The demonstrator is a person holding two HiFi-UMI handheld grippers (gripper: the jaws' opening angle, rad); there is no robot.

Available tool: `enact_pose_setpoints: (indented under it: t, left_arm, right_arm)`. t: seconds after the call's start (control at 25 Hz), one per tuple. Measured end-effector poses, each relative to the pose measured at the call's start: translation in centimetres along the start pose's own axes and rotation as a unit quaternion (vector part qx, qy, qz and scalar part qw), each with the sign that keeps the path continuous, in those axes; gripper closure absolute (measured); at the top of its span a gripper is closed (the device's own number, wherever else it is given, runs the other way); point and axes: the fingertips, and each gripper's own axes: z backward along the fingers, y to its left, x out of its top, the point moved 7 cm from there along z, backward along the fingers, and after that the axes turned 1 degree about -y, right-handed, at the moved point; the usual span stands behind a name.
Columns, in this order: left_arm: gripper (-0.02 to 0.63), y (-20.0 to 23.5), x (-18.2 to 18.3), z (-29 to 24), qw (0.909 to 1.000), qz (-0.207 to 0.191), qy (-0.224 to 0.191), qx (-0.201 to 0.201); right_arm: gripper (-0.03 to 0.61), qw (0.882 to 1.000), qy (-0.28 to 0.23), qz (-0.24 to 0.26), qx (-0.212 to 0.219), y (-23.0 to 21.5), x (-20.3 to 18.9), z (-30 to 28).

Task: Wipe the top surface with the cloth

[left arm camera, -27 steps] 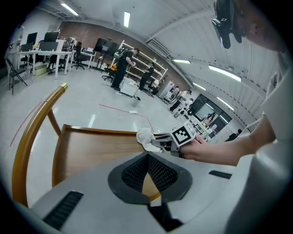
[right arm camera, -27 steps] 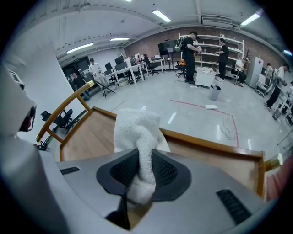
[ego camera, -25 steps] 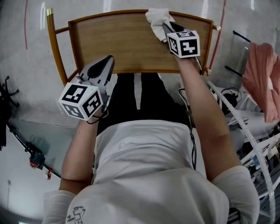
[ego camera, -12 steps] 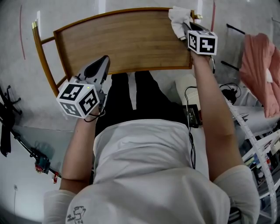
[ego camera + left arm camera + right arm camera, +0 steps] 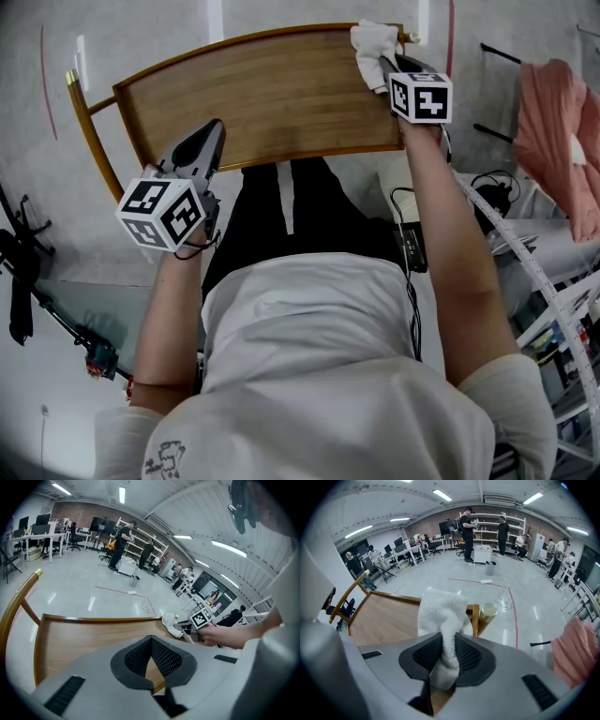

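The wooden top surface (image 5: 272, 98) is a curved panel in a brass frame. A white cloth (image 5: 372, 42) lies bunched at its far right corner, and my right gripper (image 5: 384, 66) is shut on it. In the right gripper view the cloth (image 5: 440, 616) rises from between the pads (image 5: 468, 656) and drapes over the wood (image 5: 384, 616). My left gripper (image 5: 208, 141) hovers over the near left edge of the surface, shut and holding nothing. The left gripper view looks past its closed tips (image 5: 151, 639) along the panel (image 5: 79, 637) to the cloth (image 5: 171, 623).
A brass-capped post (image 5: 488, 611) marks the far right corner, and a frame rail (image 5: 89, 141) runs along the left. A pink garment (image 5: 553, 131) hangs at right. Cables and a black box (image 5: 412, 246) lie on the floor. Several people stand far off.
My right gripper has slid the cloth to the right along the far edge, from the middle-right to the far right corner. The left gripper has stayed by the near left edge.
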Motion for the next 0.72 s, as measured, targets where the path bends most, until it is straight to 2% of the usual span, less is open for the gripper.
enact_pose_setpoints:
  t: [0.44,0.72]
  left_arm:
    - [0.607,1.7,-0.6,2.0,0.9999,-0.005,-0.006,-0.010]
    - [0.607,4.1,-1.5,4.0,0.9999,0.001,-0.011,-0.012]
  right_arm:
    - [0.493,1.000,0.010,-0.012,-0.019,2.2,-2.6,1.1]
    - [0.494,0.999,0.022,-0.013,-0.024,5.3,-4.0,1.0]
